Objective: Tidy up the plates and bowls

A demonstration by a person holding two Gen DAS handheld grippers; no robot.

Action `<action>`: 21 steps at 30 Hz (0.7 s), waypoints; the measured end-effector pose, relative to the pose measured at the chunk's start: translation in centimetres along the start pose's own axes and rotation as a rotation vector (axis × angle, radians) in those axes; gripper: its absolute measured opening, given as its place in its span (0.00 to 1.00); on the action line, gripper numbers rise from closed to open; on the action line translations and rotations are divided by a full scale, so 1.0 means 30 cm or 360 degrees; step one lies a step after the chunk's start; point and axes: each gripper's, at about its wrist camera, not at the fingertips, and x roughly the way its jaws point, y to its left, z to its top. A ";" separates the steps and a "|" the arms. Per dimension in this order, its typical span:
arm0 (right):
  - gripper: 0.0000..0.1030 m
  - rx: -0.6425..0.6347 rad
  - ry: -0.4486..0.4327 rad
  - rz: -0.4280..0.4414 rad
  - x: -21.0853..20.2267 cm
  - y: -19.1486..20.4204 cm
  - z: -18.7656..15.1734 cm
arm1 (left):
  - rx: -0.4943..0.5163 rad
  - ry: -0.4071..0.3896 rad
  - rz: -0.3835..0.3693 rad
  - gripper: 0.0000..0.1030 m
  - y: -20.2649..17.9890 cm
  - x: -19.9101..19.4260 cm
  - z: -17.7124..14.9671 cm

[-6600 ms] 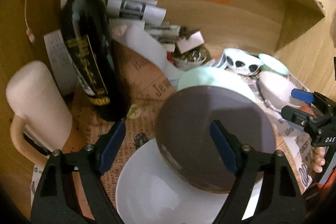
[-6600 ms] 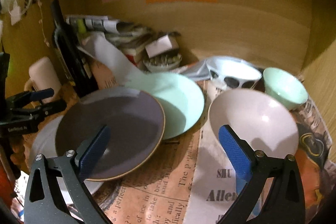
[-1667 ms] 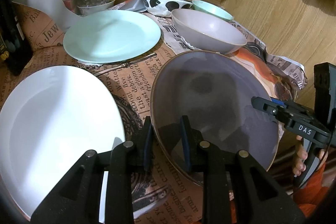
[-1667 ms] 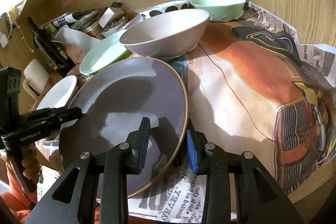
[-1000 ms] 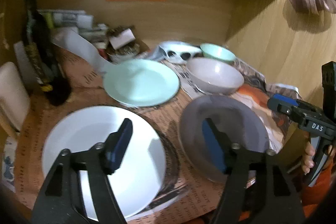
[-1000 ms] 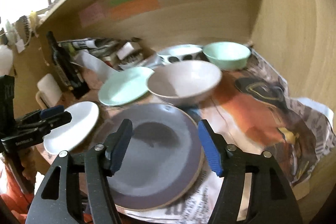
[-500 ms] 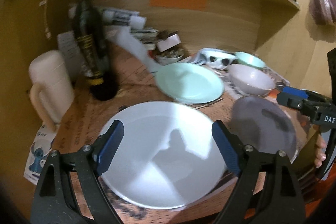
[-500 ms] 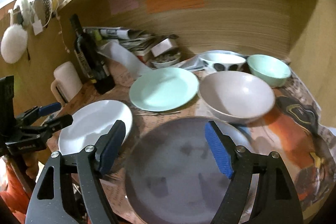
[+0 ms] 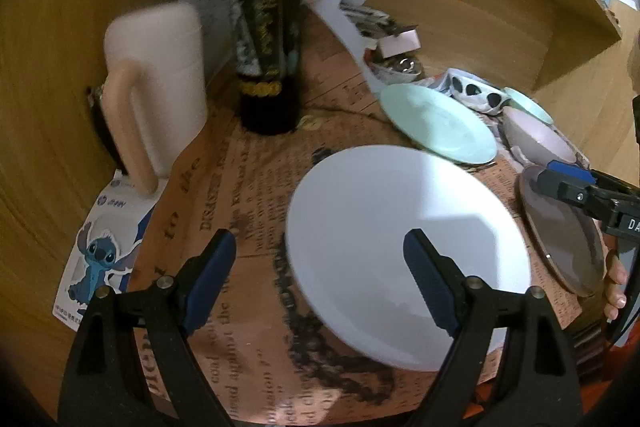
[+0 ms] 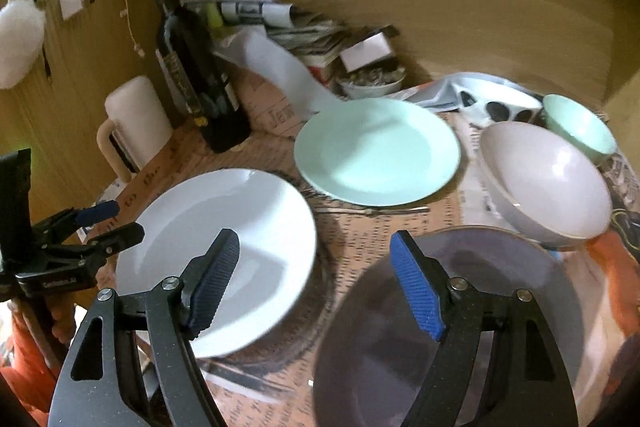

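The purple plate (image 10: 448,327), which had lain stacked on the white plate (image 10: 224,251) at the start, came off it between both grippers and was set down at the lower right of the right wrist frame, just in front of the pink bowl (image 10: 548,183). Both grippers then let go: the left gripper (image 9: 320,275) spread wide and swung back over the white plate, now bare, and the right gripper (image 10: 316,287) opened too, pulling back above the gap between the two plates.

Home: wooden nook, wine bottle (image 9: 267,27), dishes on newspaper (image 9: 256,195).
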 end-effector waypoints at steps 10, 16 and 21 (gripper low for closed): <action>0.48 0.0037 0.0249 0.0004 0.135 0.017 0.015 | -0.0007 0.0101 -0.0078 0.56 0.049 0.051 -0.026; 0.34 0.0023 0.0339 -0.0034 0.182 0.022 0.010 | -0.0014 0.0128 -0.0142 0.41 0.055 0.071 -0.025; 0.25 0.0025 0.0394 -0.0035 0.212 0.023 0.007 | -0.0028 0.0130 -0.0201 0.32 0.055 0.073 -0.025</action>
